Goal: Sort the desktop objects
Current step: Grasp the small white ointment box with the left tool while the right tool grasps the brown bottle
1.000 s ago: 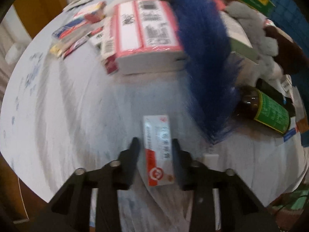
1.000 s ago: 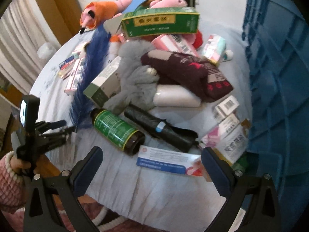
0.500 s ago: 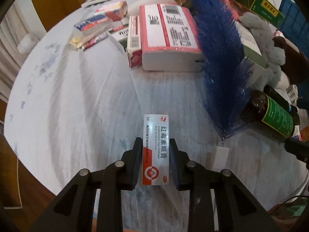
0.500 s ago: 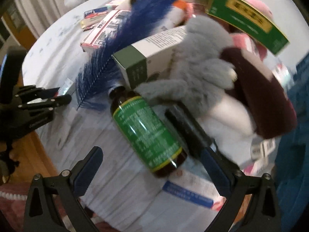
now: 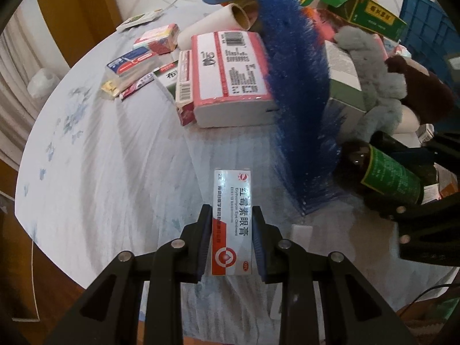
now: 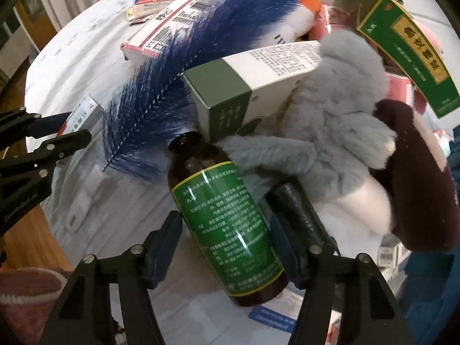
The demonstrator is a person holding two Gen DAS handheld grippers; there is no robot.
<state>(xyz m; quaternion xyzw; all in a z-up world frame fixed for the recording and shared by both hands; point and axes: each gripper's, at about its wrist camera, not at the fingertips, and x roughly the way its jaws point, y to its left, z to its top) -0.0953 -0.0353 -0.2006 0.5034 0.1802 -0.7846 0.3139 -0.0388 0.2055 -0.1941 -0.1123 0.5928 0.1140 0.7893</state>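
My left gripper is shut on a white-and-red eye ointment box and holds it above the pale tablecloth. In the right wrist view the left gripper shows at the left with the box. My right gripper is open, its jaws on either side of a brown bottle with a green label that lies on the cloth. I cannot tell whether the pads touch it. The bottle also shows in the left wrist view.
A blue feather lies beside a pink-and-white box. Small boxes lie at the far left. A grey plush, a green-and-white carton, a dark roll and a blue crate crowd the right.
The right gripper has moved in from well back and narrowed around the brown bottle. The left gripper still holds the ointment box and has lifted it a little.
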